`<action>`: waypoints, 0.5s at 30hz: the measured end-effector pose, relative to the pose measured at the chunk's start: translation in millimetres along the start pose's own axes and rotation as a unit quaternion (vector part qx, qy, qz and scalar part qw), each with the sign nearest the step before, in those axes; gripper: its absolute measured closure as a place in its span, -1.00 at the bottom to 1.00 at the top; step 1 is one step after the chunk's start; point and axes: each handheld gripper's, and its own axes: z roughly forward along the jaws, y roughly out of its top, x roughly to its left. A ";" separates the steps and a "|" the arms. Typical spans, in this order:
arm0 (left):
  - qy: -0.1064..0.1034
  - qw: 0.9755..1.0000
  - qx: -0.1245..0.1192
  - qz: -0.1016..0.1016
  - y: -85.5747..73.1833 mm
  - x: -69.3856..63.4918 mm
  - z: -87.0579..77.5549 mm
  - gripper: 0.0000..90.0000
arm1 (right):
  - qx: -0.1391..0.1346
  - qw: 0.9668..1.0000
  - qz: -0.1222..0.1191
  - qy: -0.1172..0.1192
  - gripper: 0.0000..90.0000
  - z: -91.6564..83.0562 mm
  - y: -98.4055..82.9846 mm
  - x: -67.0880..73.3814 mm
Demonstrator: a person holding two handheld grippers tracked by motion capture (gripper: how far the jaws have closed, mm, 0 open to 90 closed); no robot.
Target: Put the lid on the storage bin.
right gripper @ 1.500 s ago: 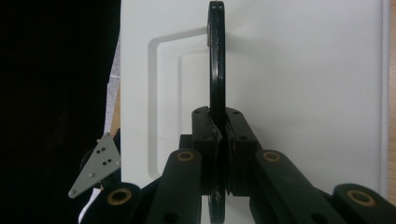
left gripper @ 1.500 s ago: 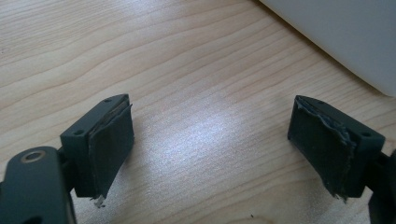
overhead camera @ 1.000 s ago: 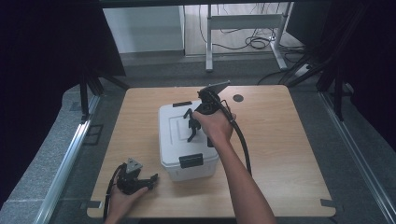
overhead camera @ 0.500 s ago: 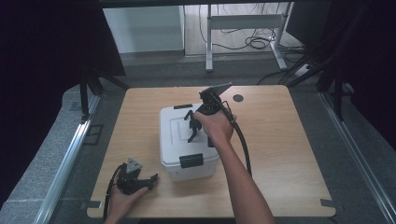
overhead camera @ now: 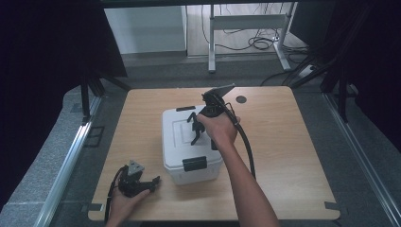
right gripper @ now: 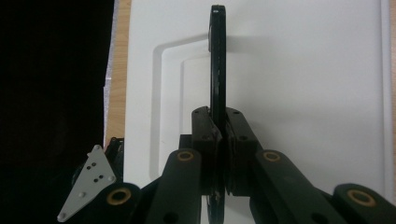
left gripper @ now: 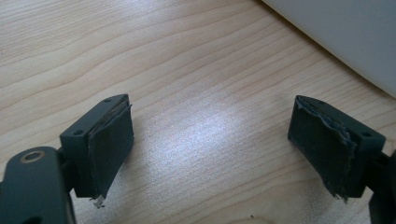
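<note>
A white lidded box (overhead camera: 177, 142) stands at the middle of the wooden table (overhead camera: 283, 151). Its thin black carry handle (right gripper: 217, 56) is raised upright over the lid (right gripper: 303, 70). My right gripper (right gripper: 218, 128) is shut on this handle, pads pressing both of its sides; from above the right gripper (overhead camera: 195, 130) hangs over the lid's centre with the handle (overhead camera: 191, 118) in it. My left gripper (overhead camera: 152, 181) lies on the table at the front left, just left of the box. Its jaws stand wide apart over bare wood, so the left gripper (left gripper: 210, 144) is open, with the box wall (left gripper: 345, 37) ahead.
A black latch (overhead camera: 195, 163) sits on the box's front face and another (overhead camera: 185, 108) at its back edge. A round black grommet (overhead camera: 241, 99) marks the table's far side. Metal desk legs and cables (overhead camera: 255, 42) lie on the floor beyond.
</note>
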 end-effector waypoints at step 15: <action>0.000 1.000 0.000 -0.001 -0.1 -0.2 0.0 -0.69 | -0.002 1.000 -0.010 -0.003 0.88 -1.4 -5.3 -0.9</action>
